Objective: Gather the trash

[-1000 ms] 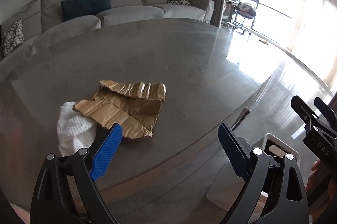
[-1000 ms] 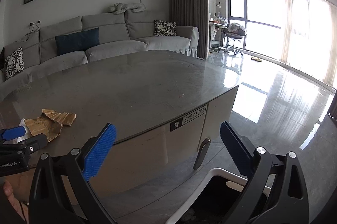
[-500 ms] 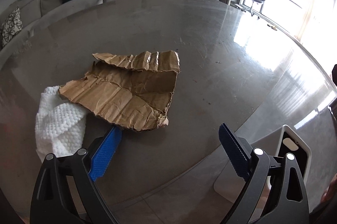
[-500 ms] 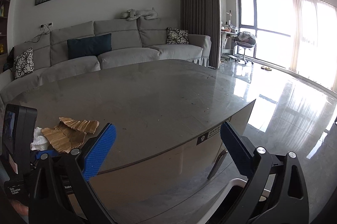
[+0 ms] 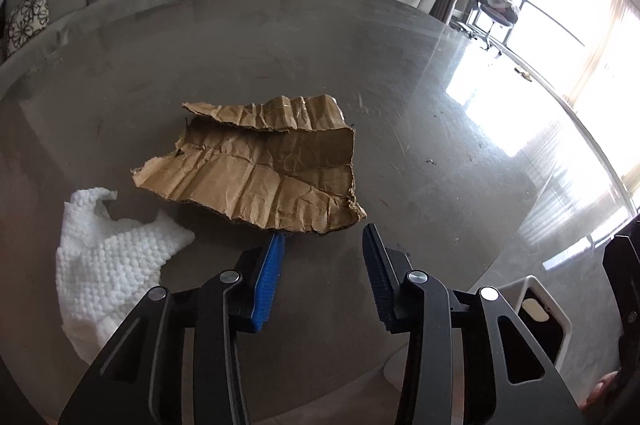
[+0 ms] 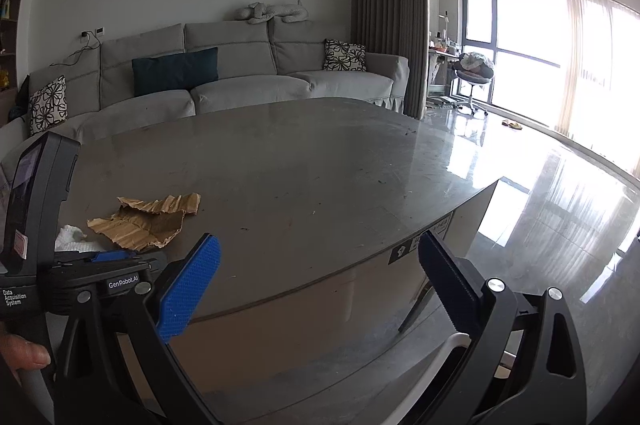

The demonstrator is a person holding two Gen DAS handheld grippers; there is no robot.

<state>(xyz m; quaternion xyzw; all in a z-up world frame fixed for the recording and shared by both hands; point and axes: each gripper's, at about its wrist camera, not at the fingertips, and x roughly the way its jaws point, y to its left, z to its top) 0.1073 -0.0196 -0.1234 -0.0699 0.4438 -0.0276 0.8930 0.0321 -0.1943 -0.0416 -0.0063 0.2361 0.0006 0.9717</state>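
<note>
A torn, crumpled piece of brown cardboard (image 5: 264, 161) lies on the grey table (image 5: 400, 73), with a white textured foam sheet (image 5: 108, 257) to its left. My left gripper (image 5: 322, 245) is open but partly narrowed, right at the cardboard's near edge; its left blue pad (image 5: 272, 273) reaches under that edge. My right gripper (image 6: 316, 257) is wide open and empty, held off the table's near side. The right wrist view shows the cardboard (image 6: 140, 221), the foam (image 6: 70, 239) and the left gripper's body (image 6: 72, 277) at the far left.
A white bin (image 5: 536, 309) with a dark inside stands on the floor below the table's right edge; its rim also shows in the right wrist view (image 6: 444, 349). A grey sofa (image 6: 224, 77) is behind the table. Shiny floor stretches right toward the windows.
My left gripper has moved forward to the cardboard's near edge and its jaws have narrowed. My right gripper has risen slightly and stays open.
</note>
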